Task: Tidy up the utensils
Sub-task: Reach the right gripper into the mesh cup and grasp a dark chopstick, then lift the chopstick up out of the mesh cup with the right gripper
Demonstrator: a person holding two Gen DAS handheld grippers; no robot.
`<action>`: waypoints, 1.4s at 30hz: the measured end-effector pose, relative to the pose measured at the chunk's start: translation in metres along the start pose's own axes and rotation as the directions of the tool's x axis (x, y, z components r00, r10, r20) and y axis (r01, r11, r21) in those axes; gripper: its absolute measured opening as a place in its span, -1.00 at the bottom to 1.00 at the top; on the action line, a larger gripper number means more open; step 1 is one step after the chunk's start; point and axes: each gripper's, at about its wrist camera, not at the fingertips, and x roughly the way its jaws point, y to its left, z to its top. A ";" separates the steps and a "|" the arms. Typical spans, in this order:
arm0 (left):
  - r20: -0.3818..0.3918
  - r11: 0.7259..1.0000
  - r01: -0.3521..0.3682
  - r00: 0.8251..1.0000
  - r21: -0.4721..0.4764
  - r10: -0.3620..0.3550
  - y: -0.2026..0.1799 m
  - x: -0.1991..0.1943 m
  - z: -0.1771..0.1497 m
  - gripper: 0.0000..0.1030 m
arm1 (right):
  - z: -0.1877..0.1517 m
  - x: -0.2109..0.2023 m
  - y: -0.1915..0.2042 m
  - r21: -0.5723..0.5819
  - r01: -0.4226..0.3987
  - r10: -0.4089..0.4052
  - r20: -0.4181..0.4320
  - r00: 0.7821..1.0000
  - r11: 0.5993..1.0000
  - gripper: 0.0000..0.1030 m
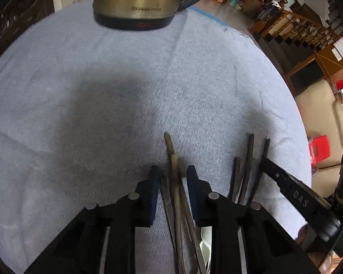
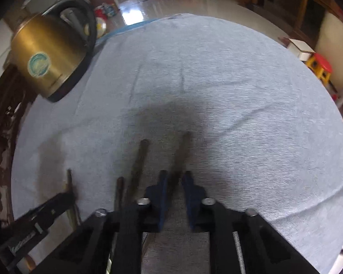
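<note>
each camera sits on its own gripper, looking steeply down along the fingers, close above the grey-blue cloth [image 1: 103, 80]. both views face the far brass kettle [image 1: 137, 2], seen top centre from the left wrist and upper left from the right, and share the cloth.

The kettle [image 1: 137, 2] loses its top to the upper edge in the left wrist view. The chopsticks [image 1: 176, 182] run down under the left gripper [image 1: 172, 173], their lower ends hidden. In the right wrist view the dark sticks [image 2: 138, 159] are smeared with blur, and whether the right gripper [image 2: 175, 175] actually pinches one I cannot tell.
</note>
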 end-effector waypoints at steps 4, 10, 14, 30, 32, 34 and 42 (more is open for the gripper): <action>0.013 0.999 -0.011 1.000 0.038 0.010 -0.004 -0.003 -0.003 -0.78 | -0.010 -0.009 -0.010 -0.006 -0.040 0.040 0.029 0.999 0.999 -0.83; 0.046 0.999 -0.002 0.999 0.049 0.000 0.010 -0.027 -0.019 -0.89 | -0.039 -0.052 -0.050 0.025 -0.139 0.135 0.108 0.985 0.990 -0.88; 0.105 0.997 0.039 0.993 0.071 -0.046 0.014 -0.062 -0.036 -0.90 | -0.057 -0.081 -0.057 0.045 -0.229 0.218 0.168 0.961 0.972 -0.88; 0.513 0.988 -0.010 0.855 0.153 -0.071 -0.005 -0.225 -0.154 -0.90 | -0.166 -0.227 -0.061 -0.057 -0.274 0.259 0.552 0.793 0.960 -0.88; 0.562 0.987 -0.030 0.824 0.159 -0.065 -0.011 -0.241 -0.172 -0.90 | -0.180 -0.236 -0.061 -0.059 -0.258 0.242 0.584 0.775 0.964 -0.88; 0.591 0.987 -0.032 0.804 0.159 -0.069 -0.012 -0.254 -0.181 -0.90 | -0.191 -0.246 -0.061 -0.062 -0.244 0.230 0.608 0.760 0.968 -0.88; 0.681 0.981 -0.018 0.722 0.194 -0.121 -0.036 -0.298 -0.213 -0.90 | -0.218 -0.302 -0.060 -0.103 -0.221 0.229 0.693 0.683 0.970 -0.88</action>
